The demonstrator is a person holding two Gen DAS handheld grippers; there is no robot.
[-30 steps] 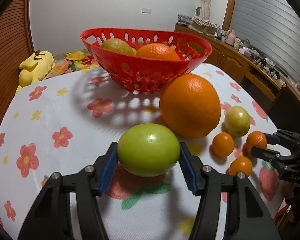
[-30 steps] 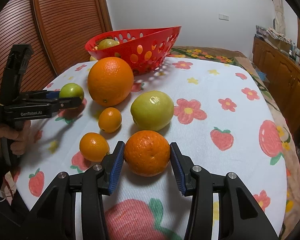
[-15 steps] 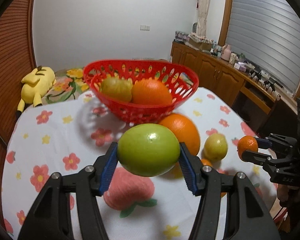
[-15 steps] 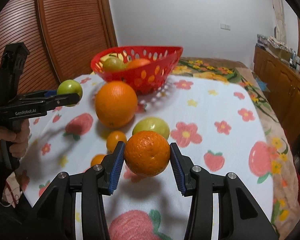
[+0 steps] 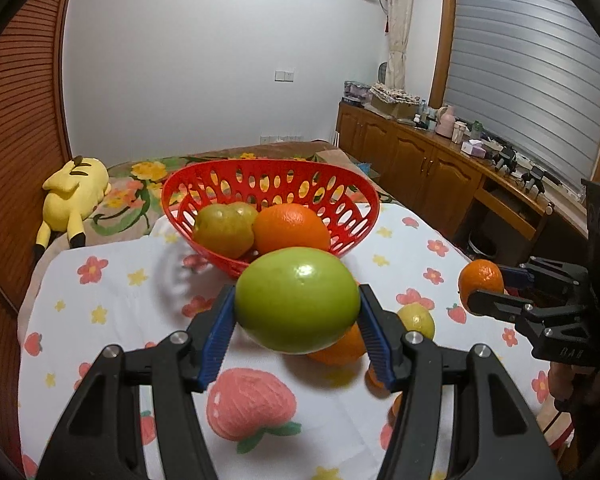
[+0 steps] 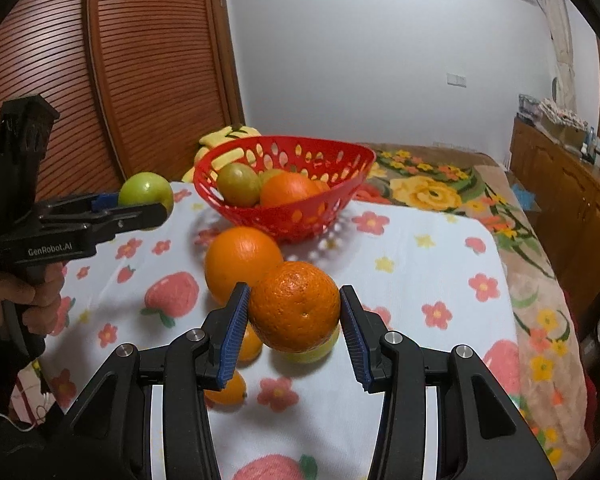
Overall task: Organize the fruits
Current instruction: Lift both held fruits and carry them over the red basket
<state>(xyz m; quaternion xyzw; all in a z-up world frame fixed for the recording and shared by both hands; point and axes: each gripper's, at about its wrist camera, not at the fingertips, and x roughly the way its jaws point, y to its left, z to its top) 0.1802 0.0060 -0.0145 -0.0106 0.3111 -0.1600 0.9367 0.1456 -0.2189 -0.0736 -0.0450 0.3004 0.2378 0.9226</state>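
My left gripper [image 5: 296, 330] is shut on a green fruit [image 5: 297, 299], held in the air above the table, short of the red basket [image 5: 352, 204]. It also shows in the right wrist view [image 6: 146, 190]. My right gripper [image 6: 294, 334] is shut on a small orange [image 6: 295, 311], also lifted; it shows in the left wrist view [image 5: 481, 281]. The red basket [image 6: 340, 196] holds a yellow-green fruit [image 5: 224, 228] and an orange [image 5: 290, 226]. A large orange [image 6: 242, 262] lies on the table in front of the basket.
A yellow-green fruit [image 5: 418, 320] and small oranges [image 6: 230, 390] lie on the flowered tablecloth [image 6: 420, 280], partly hidden by the held fruit. A yellow plush toy [image 5: 74, 196] lies behind the table. Wooden cabinets [image 5: 420, 168] stand to the right.
Both grippers have lifted their fruit off the table and risen higher. The basket's inside now shows from above.
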